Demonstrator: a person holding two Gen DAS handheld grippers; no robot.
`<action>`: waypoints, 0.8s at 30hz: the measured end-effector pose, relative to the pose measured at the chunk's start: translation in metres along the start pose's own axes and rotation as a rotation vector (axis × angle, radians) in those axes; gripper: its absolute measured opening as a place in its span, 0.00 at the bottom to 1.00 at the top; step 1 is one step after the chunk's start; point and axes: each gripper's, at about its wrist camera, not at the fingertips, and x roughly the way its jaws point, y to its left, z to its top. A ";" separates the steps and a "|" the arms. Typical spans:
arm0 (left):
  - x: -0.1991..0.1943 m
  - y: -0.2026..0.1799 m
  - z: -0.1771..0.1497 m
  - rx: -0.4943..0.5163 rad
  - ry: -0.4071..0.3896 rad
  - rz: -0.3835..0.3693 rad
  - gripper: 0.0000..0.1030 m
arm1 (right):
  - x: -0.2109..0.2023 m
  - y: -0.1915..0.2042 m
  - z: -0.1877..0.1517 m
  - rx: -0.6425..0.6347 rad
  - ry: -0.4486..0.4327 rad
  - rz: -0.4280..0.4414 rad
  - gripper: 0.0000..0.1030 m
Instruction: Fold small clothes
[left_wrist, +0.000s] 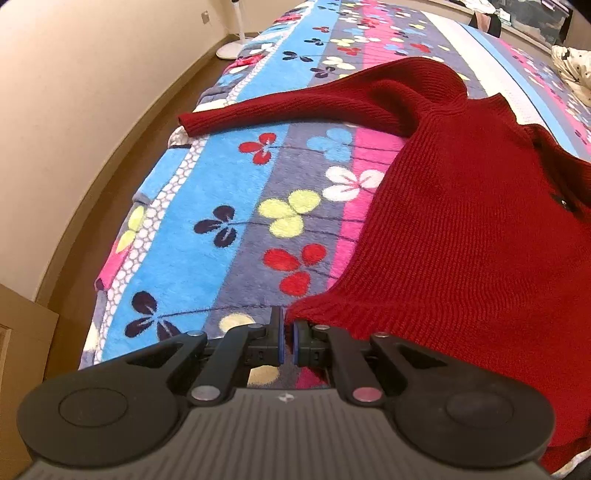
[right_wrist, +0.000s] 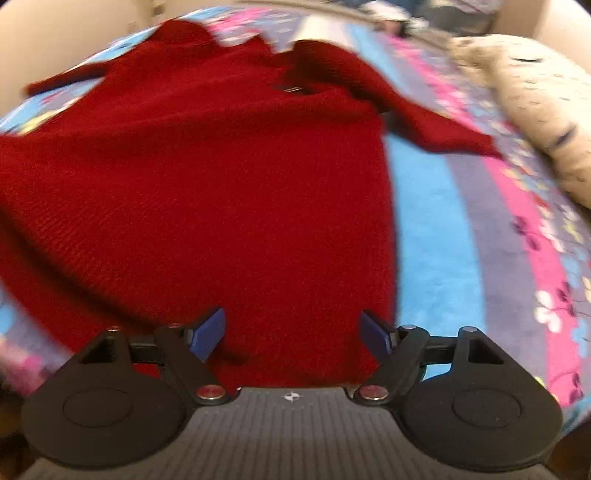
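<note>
I see a red knitted sweater (left_wrist: 461, 229) spread flat on a bed under a flowered fleece blanket (left_wrist: 207, 206). My left gripper (left_wrist: 287, 332) sits at the sweater's lower left hem corner, its fingers drawn almost together; the corner meets their tips, though I cannot tell for certain that any knit is pinched. One sleeve (left_wrist: 295, 107) stretches away from the sweater's body toward the blanket's far left edge. My right gripper (right_wrist: 293, 332) hangs over the sweater's lower hem, its fingers spread wide and holding nothing; that view is blurred. A small dark label (left_wrist: 563, 202) sits at the sweater's collar, its writing too small to read. Right of the sweater lies a cream speckled pillow (right_wrist: 535, 110).
</note>
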 end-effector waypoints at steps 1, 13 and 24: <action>0.000 0.000 -0.001 0.002 0.001 0.000 0.05 | 0.004 -0.010 0.004 0.067 -0.004 -0.021 0.76; 0.007 -0.010 -0.011 0.028 0.028 0.021 0.05 | -0.009 -0.092 -0.009 0.317 0.033 0.050 0.75; -0.014 -0.014 0.002 0.004 -0.006 -0.024 0.05 | 0.010 0.032 -0.001 -0.153 -0.016 0.047 0.91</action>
